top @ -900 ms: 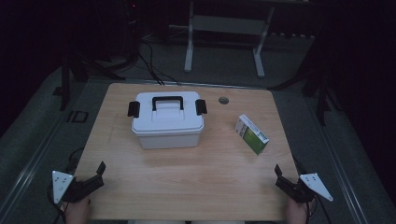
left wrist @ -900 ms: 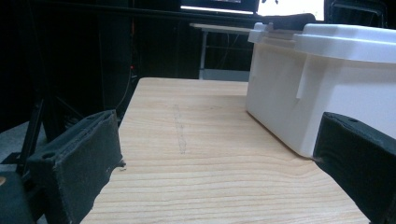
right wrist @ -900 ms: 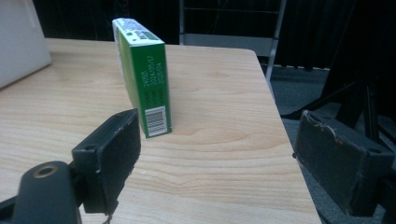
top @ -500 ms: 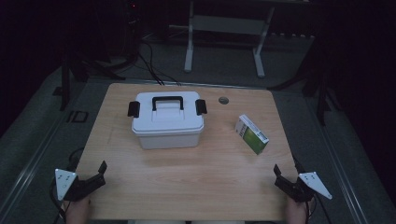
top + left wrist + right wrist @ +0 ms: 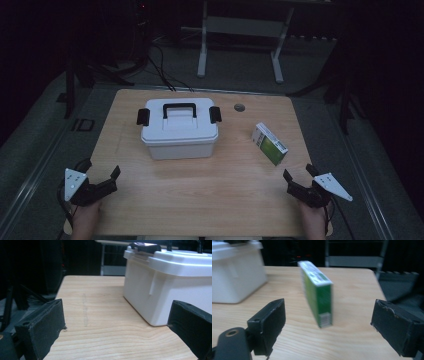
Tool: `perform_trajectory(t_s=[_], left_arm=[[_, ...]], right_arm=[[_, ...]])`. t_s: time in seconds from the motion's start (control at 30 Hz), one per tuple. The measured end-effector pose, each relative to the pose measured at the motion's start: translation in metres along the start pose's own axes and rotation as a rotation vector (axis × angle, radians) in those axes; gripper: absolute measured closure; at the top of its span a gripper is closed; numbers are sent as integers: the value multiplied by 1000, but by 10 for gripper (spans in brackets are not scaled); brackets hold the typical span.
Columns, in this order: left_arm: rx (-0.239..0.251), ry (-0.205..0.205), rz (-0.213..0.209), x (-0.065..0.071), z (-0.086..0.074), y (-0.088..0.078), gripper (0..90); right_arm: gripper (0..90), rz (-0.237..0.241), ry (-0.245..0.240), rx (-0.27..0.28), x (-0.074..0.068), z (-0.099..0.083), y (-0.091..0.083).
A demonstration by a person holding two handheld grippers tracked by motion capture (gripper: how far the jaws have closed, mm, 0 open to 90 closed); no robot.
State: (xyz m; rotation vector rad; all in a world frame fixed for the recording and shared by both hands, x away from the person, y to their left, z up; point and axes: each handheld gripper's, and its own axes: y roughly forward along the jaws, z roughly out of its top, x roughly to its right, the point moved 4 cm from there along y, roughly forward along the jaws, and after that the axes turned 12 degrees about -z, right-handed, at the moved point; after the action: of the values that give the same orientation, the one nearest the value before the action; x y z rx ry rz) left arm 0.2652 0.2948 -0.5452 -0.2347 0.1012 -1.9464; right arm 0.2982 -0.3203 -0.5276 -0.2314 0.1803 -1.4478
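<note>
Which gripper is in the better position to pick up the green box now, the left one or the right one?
Probably the right. The right gripper is open and near the green box, which stands ahead between its jaws in the right gripper view. The left gripper faces the white container, which stands between it and the box.

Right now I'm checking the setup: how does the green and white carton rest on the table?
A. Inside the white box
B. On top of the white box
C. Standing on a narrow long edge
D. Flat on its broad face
C: the carton stands on a narrow long edge on the table, apart from the white box.
</note>
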Motion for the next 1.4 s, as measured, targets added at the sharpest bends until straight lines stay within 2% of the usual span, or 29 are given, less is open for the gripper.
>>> perform_trajectory(t_s=[0.03, 0.07, 0.13, 0.17, 0.2, 0.27, 0.3, 0.33, 0.53, 0.67, 0.77, 0.8, 0.83, 0.87, 1.07, 1.13, 1.2, 1.23, 1.3, 1.4], left_arm=[[0, -17, -37, -1, 3, 1, 11], [-11, -22, -38, -2, 4, 2, 11], [-2, -34, -53, -3, 6, 3, 43], [-8, -39, -44, -4, 7, 4, 52], [-5, -44, -57, -5, 8, 5, 53], [-9, -39, -56, -6, 11, 7, 53], [-13, -37, -69, -5, 12, 9, 59], [-17, -25, -58, -5, 14, 10, 60], [-30, -3, -94, -1, 21, 24, 69], [-22, -8, -121, 1, 26, 33, 114], [-34, 7, -135, 3, 27, 42, 141], [-41, 7, -141, 3, 27, 44, 143], [-41, 7, -141, 3, 27, 44, 153], [-58, 15, -163, 4, 26, 50, 175], [-99, 24, -195, 5, 21, 62, 338], [-115, 15, -230, 6, 16, 70, 435], [-130, 14, -235, 7, 14, 74, 453], [-135, 4, -248, 7, 13, 76, 507], [-146, 10, -250, 8, 11, 80, 527], [-163, -8, -254, 6, 8, 86, 625]], right_arm=[[113, 20, -6, -4, -5, 4, 1], [128, 23, -11, 1, -7, 6, 2], [135, 45, -21, 10, -15, 12, 4], [141, 55, -20, 12, -18, 15, 6], [144, 66, -22, 13, -22, 17, 8], [164, 75, -26, 17, -29, 22, 11], [176, 87, -32, 20, -32, 25, 13], [176, 92, -42, 23, -36, 27, 15], [240, 129, -62, 42, -56, 42, 26], [309, 148, -87, 51, -69, 48, 36], [412, 166, -106, 49, -78, 50, 43], [415, 182, -122, 47, -86, 50, 48], [415, 182, -122, 47, -86, 50, 48], [487, 198, -141, 39, -94, 49, 54], [598, 236, -164, 9, -118, 42, 74], [643, 244, -171, -6, -126, 38, 82], [657, 256, -176, -23, -133, 34, 90], [699, 261, -178, -33, -137, 33, 93], [716, 267, -187, -45, -143, 30, 100], [787, 274, -186, -62, -151, 26, 109]])
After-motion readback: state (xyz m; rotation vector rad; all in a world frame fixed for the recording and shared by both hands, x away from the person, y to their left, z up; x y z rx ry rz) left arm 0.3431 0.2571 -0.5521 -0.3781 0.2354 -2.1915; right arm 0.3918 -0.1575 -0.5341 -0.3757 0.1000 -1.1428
